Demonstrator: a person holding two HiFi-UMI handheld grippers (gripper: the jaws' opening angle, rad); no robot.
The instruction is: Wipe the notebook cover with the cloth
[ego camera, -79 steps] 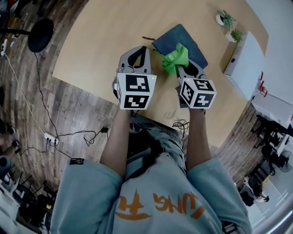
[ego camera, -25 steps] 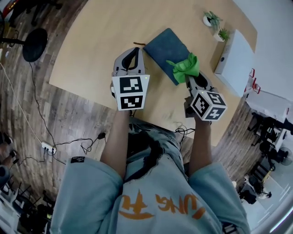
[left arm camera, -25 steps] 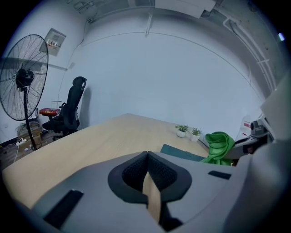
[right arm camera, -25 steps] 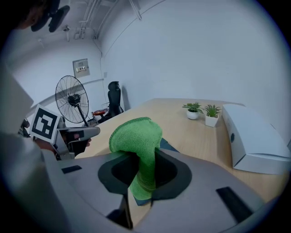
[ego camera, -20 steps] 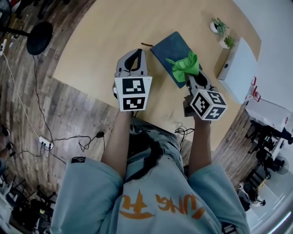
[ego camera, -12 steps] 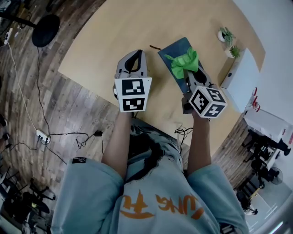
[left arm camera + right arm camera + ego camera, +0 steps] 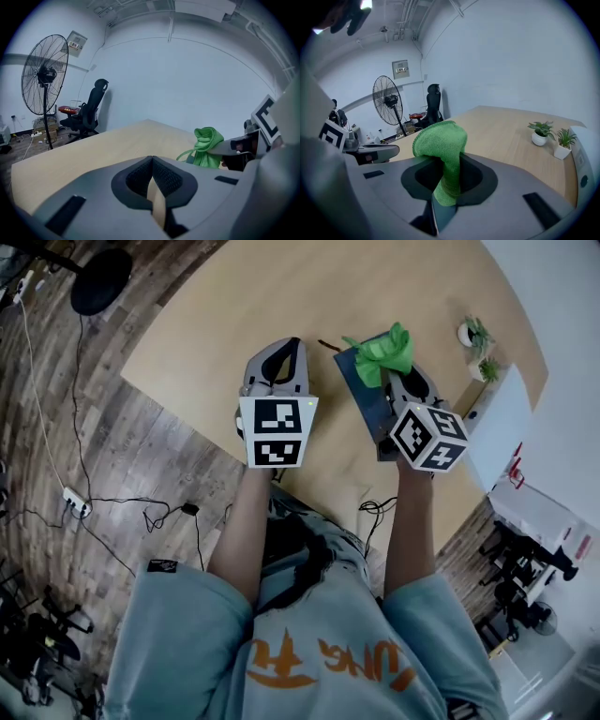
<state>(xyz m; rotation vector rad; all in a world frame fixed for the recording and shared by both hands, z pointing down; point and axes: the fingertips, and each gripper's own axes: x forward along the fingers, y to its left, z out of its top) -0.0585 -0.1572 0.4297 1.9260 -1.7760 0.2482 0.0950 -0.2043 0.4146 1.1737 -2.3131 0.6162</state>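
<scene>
My right gripper [image 7: 392, 374] is shut on a bright green cloth [image 7: 382, 352] that bunches up out of its jaws [image 7: 443, 149]. Under it lies the dark blue notebook [image 7: 363, 395] on the tan table [image 7: 234, 306], mostly hidden by the gripper and cloth. To the notebook's left, my left gripper [image 7: 279, 354] hovers over bare table. Its jaws are shut with nothing between them [image 7: 152, 165]. In the left gripper view the cloth [image 7: 206, 144] shows at the right.
Two small potted plants [image 7: 475, 335] and a white box [image 7: 498, 426] stand at the table's right end. A thin dark stick [image 7: 328, 345] lies by the notebook's far corner. A fan [image 7: 388, 101] and an office chair [image 7: 90, 108] stand beyond the table. Cables trail on the floor [image 7: 75, 498].
My right gripper has carried the cloth from the notebook's right corner leftward over the cover. The left gripper has stayed beside the notebook. My head view has shifted.
</scene>
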